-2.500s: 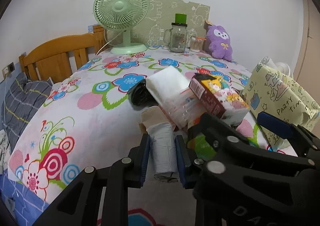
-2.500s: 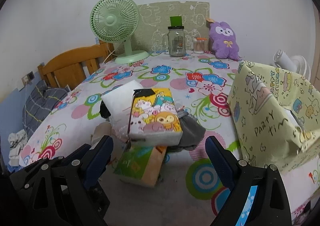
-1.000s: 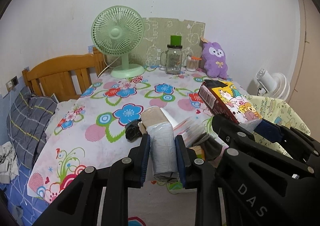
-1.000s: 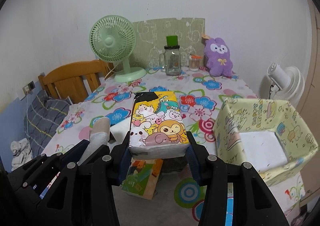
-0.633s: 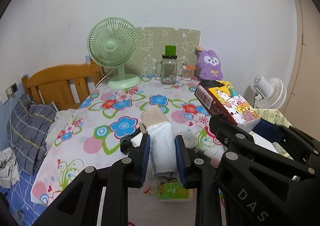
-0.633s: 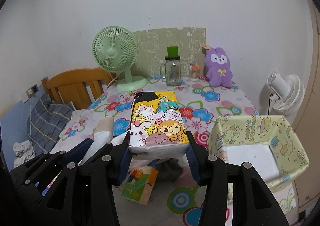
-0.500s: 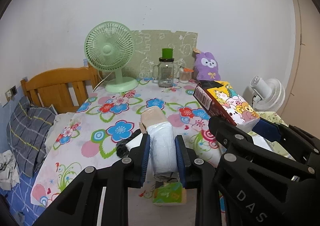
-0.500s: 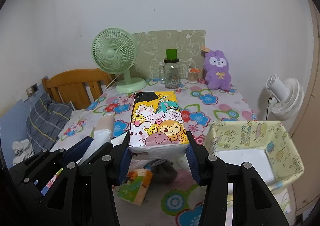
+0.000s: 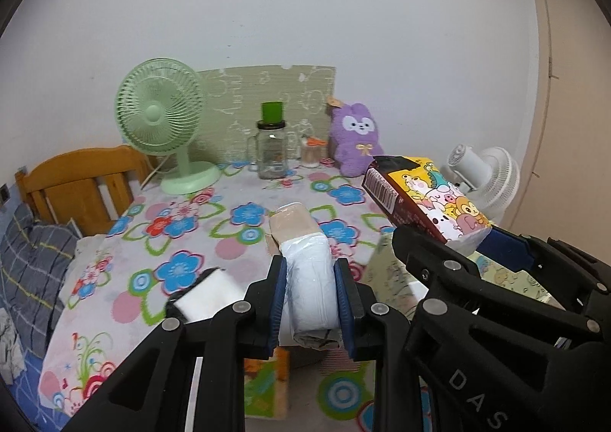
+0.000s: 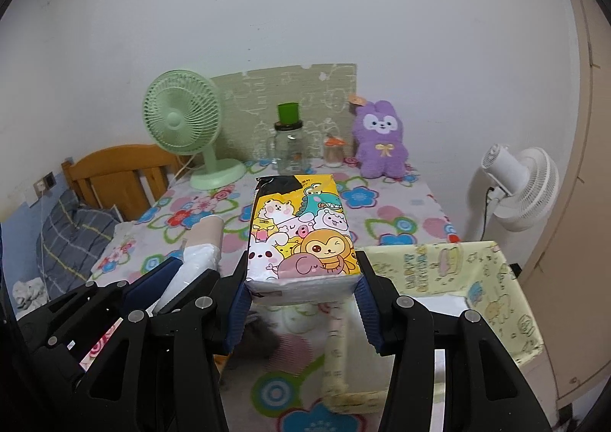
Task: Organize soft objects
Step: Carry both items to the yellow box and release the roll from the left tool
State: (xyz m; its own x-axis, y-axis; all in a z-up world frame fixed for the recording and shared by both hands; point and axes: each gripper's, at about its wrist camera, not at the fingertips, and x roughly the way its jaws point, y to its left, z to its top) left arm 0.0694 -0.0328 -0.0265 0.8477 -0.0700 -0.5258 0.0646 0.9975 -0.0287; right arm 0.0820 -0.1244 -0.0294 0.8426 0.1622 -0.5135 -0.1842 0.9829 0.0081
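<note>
Tissue pack (image 10: pixel 301 229) with cartoon animals, one of two soft packs in the air, is clamped between the jaws of the right gripper (image 10: pixel 301 311) above the near edge of the tabletop (image 10: pixel 401 210). The left gripper (image 9: pixel 310 304) holds a white plastic-wrapped roll (image 9: pixel 307 279) tight between its narrow jaws. One yellow patterned box (image 10: pixel 439 264) stands open at the near right corner; only a white bottom shows inside, the rest hidden by its walls. Below the grippers lie a green-orange pack (image 9: pixel 265 386), partly cut off, a white pack (image 9: pixel 208 294) and a dark, blurred item (image 10: pixel 256 336). Along the far edge stand one green fan (image 10: pixel 183 126), one glass jar (image 10: pixel 288 145) and one purple plush (image 10: pixel 380 139).
</note>
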